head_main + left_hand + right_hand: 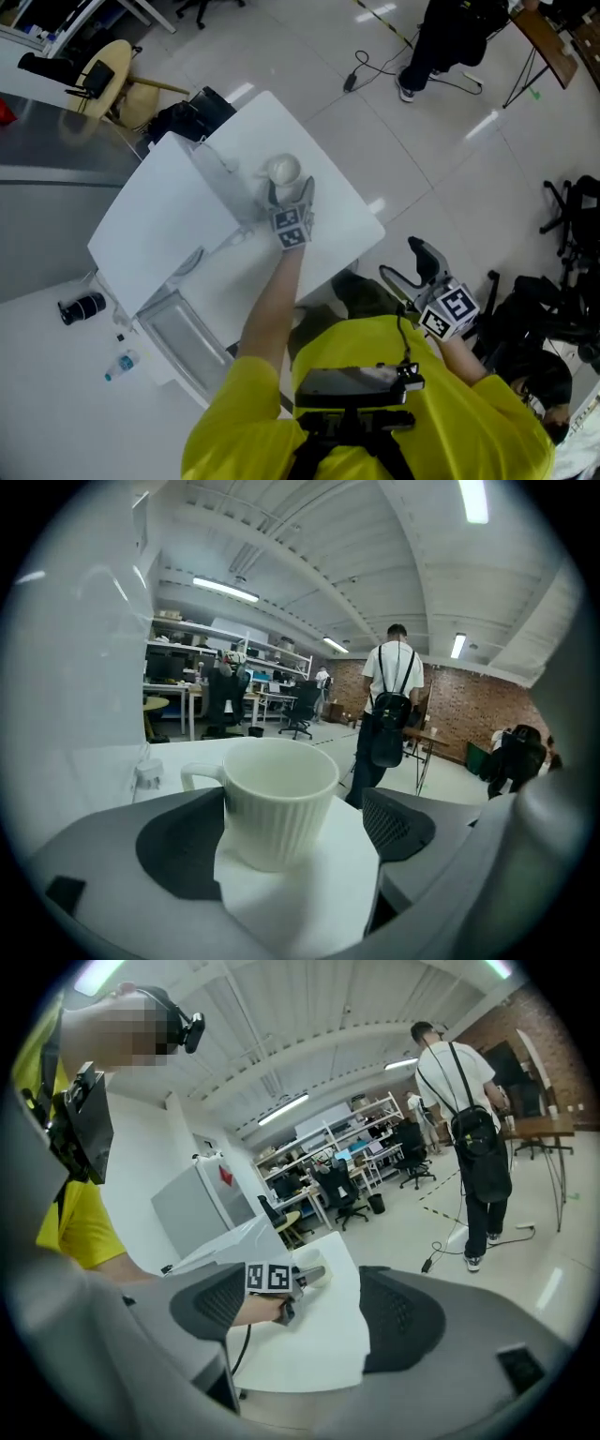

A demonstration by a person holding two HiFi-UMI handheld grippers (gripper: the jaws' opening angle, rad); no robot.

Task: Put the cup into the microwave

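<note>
A white ribbed cup [284, 170] stands upright on the white table [347, 220], close to the white microwave [159, 225]. My left gripper [289, 190] reaches over the table to it, open. In the left gripper view the cup [279, 799] stands between the two dark pads [183, 841], its handle to the left, and neither pad presses on it. My right gripper [410, 267] hangs open and empty off the table's right edge, beside my yellow sleeve. The right gripper view shows the left gripper's marker cube [268, 1277] and the cup [316, 1274] beyond it.
The microwave's door [183, 333] stands open by the table's near-left corner. On the floor lie a water bottle [122, 364] and a black cylinder [82, 307]. A person [450, 37] stands far off among cables. Black office chairs [572, 244] crowd the right side.
</note>
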